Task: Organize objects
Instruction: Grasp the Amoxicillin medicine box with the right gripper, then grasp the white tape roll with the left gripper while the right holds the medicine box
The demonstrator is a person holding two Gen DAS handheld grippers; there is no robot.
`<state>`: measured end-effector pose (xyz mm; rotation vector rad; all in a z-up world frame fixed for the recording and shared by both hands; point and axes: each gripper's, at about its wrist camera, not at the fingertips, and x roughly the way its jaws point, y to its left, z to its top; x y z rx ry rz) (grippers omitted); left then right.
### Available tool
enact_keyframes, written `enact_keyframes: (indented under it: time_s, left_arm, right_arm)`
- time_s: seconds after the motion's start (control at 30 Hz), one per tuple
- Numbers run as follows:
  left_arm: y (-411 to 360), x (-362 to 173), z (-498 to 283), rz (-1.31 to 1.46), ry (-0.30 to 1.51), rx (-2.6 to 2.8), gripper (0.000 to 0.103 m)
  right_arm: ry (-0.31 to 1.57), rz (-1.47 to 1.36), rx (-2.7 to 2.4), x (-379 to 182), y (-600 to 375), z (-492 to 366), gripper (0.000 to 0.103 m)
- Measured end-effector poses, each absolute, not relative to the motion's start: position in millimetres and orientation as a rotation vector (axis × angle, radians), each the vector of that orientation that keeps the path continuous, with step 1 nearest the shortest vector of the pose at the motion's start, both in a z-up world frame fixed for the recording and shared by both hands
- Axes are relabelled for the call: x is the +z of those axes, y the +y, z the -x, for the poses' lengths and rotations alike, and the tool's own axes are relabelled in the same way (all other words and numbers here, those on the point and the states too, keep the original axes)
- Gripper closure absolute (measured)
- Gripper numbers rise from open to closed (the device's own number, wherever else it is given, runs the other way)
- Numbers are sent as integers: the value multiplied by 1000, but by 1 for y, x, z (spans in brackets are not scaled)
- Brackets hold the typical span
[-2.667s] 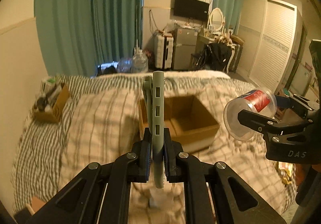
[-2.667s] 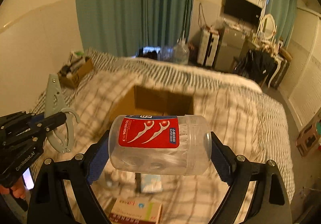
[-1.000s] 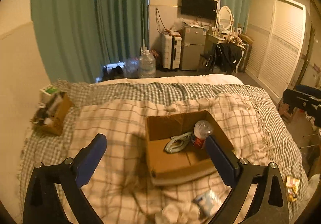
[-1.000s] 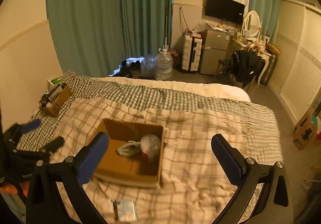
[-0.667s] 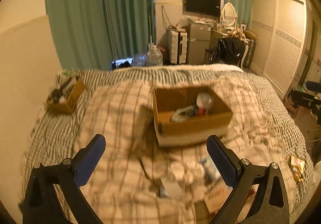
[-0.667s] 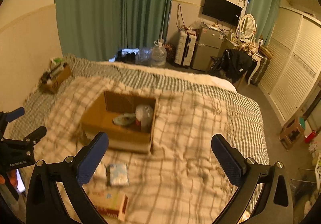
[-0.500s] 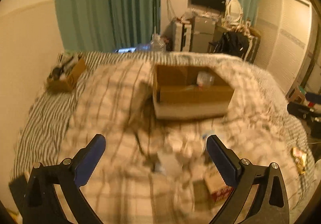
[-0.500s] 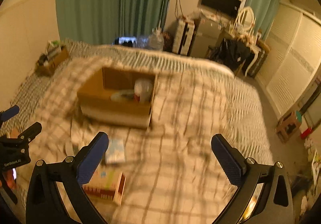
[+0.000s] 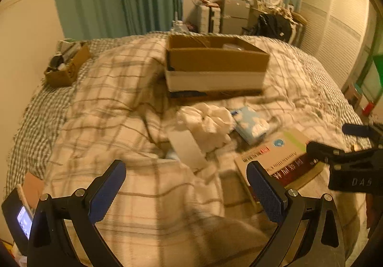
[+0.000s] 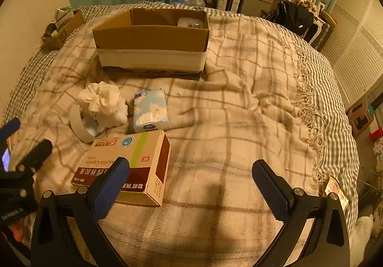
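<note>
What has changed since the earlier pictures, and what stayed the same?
Both grippers let go: the left gripper released the green tool, the right gripper the clear jar, which now sits in the cardboard box. Both then came down toward the medicine box, open. The tissue pack stayed put.

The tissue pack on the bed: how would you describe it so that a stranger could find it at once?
On the plaid blanket, look just in front of the open cardboard box. The tissue pack lies flat between the crumpled white cloth and the medicine box. It alone is soft and pale blue with white clouds.
</note>
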<state>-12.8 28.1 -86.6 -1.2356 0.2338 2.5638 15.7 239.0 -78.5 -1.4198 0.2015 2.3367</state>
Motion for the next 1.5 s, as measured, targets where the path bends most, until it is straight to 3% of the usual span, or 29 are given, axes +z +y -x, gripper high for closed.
enact_keyframes:
  time_s: [0.23, 0.53, 0.67, 0.77, 0.87, 0.93, 1.13, 1.27, 1.5]
  left_arm:
    - [56, -119, 9, 1279, 460, 2509, 0]
    - [49, -132, 18, 1347, 379, 2473, 0]
    - [45, -136, 20, 1365, 348, 2463, 0]
    - [43, -140, 22, 1384, 335, 2464, 0]
    - [38, -141, 24, 1404, 299, 2458, 0]
    - [34, -139, 26, 1413, 271, 2451, 0]
    - [16, -117, 34, 1376, 140, 2469, 0]
    - [14, -109, 48, 1345, 163, 2522, 0]
    - [31, -128, 75, 1413, 211, 2441, 16]
  right_arm:
    - [208, 1433, 2329, -80, 239, -12, 0]
    - [181, 1506, 2358, -94, 218, 4, 1]
    - [257, 1576, 2387, -106, 209, 9, 1]
    - [320, 1621, 2424, -111, 201, 12, 17]
    - [350, 1625, 2474, -109, 193, 13, 44]
    - [337, 1581, 2509, -100, 190, 12, 51]
    - [241, 1370, 2567, -56, 198, 5, 68]
    - [170, 1248, 2536, -32, 218, 5, 74]
    - [134, 1223, 2484, -33, 240, 12, 75]
